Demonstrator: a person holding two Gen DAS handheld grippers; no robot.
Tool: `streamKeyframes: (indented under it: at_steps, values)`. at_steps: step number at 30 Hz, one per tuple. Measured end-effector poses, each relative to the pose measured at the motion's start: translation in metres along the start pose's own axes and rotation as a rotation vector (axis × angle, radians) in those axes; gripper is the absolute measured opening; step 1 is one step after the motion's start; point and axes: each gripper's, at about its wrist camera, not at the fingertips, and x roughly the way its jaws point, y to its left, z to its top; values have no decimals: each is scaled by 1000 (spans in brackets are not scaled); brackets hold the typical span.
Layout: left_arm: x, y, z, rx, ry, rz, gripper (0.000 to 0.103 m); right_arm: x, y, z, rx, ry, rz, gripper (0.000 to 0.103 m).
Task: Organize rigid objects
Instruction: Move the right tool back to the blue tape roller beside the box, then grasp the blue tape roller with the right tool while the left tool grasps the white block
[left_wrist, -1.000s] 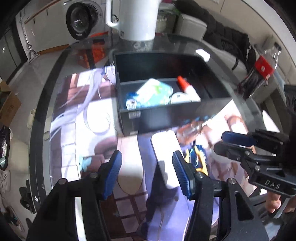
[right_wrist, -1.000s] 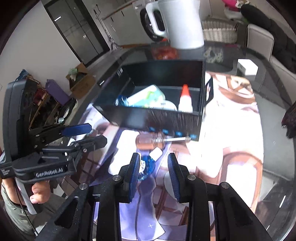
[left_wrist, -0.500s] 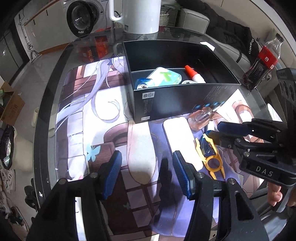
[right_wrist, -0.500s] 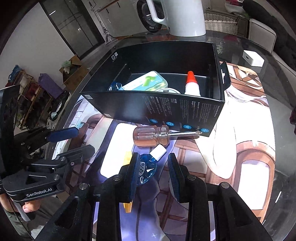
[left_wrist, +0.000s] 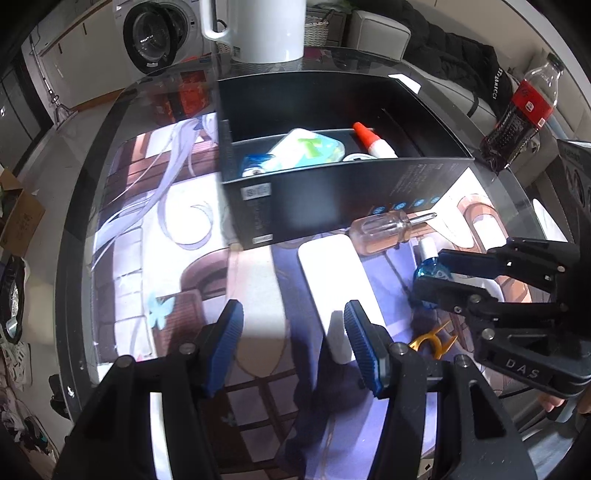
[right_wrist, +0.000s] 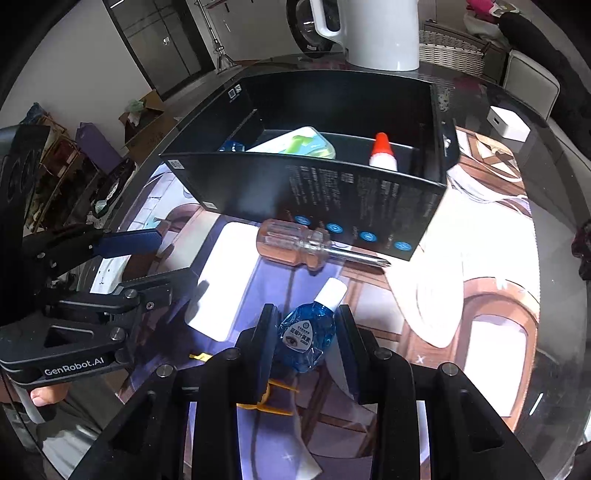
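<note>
A black box (right_wrist: 332, 199) stands on the printed mat and holds a green-white case (right_wrist: 299, 142), a glue bottle (right_wrist: 382, 155) and other small items. In front of it lie a clear-handled screwdriver (right_wrist: 295, 243), a white flat case (left_wrist: 334, 291), a yellow clip (left_wrist: 434, 338) and a blue eye-drop bottle (right_wrist: 308, 334). My right gripper (right_wrist: 304, 325) straddles the blue bottle, its pads close beside it. My left gripper (left_wrist: 295, 343) is open and empty over the near end of the white case.
A white kettle (left_wrist: 255, 29) stands behind the box. A cola bottle (left_wrist: 517, 114) stands at the far right by the glass table's edge (left_wrist: 74, 258). A small white block (right_wrist: 508, 123) lies right of the box.
My right gripper moved forward and down, so the blue bottle now sits between its fingers. My left gripper shifted a little closer to the white case.
</note>
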Motion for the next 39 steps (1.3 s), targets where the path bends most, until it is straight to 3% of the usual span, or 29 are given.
streamKeyframes:
  at_steps: [7,11,13,14,19,24,25,26,30,31,32,34,39]
  values:
    - [19,-27,12,31,30,7,57,-5,-25,-8,35,2,-3,32]
    - [26,-36,17,54,32,49,57,-6,-29,-7,32,3,5,32]
    - [26,-36,17,55,35,36,51,-6,-30,-8,22,2,2,32]
    - [25,-36,17,56,33,34,44,-6,-29,-9,17,1,1,32]
    - [19,-28,9,68,44,22,38,-5,-22,-10,-4,4,3,32]
    - [16,-20,2,78,57,29,42,-4,-4,-13,-58,9,-18,32]
    - [16,-20,0,75,65,36,53,-3,-2,-13,-65,9,-23,34]
    - [16,-19,-2,70,75,33,57,-3,-1,-14,-74,12,-19,41]
    - [15,-22,-4,90,72,24,50,-5,1,-19,-69,20,-5,46]
    - [14,-22,-3,91,69,22,40,-4,1,-18,-74,22,-9,45]
    - [13,-23,-3,91,65,20,37,-4,1,-18,-73,22,-19,37]
    - [13,-23,-3,84,67,14,37,-4,-1,-17,-69,23,-33,32]
    - [11,-22,-2,79,64,6,37,-5,-3,-17,-63,28,-22,31]
